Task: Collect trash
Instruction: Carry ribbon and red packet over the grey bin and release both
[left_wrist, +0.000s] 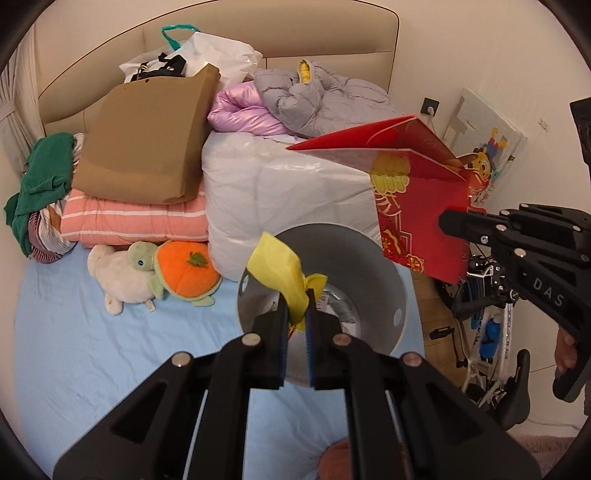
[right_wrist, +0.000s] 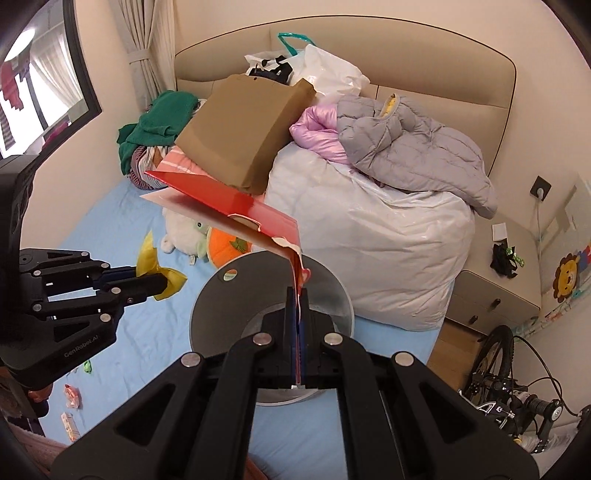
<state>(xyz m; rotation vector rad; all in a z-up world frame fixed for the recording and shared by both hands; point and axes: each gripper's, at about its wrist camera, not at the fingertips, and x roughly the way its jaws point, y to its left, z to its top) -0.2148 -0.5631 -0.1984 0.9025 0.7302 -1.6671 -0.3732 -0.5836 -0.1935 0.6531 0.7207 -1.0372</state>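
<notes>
- Left gripper (left_wrist: 296, 295), entering from 6 o'clock in the left wrist view, is clenched on a yellow wrapper (left_wrist: 280, 273): crumpled, glossy, its upper end flaring toward 11 o'clock and a small twist poking out at 3 o'clock of the fingertips.
- The wrapper hangs over the near rim of the grey bin (left_wrist: 391, 273), a round open-topped tub standing on the blue bedsheet (left_wrist: 74, 332); some crumpled pale rubbish lies inside it.
- In the right wrist view the same wrapper (right_wrist: 162, 277) sits at 9 o'clock, clear of the bin (right_wrist: 210, 306).
- Right gripper (right_wrist: 298, 295), also from 6 o'clock, is pinched on the torn lower edge of a red cardboard box (right_wrist: 236, 206): flattened, glossy red outside, pale inside, with a ragged white tear near the fingers.
- From the left wrist view the box (left_wrist: 417, 206) shows gold printed patterns and hovers at 2 o'clock of the bin.
- Small wrappers (right_wrist: 72, 397) lie on the sheet at 8 o'clock.
</notes>
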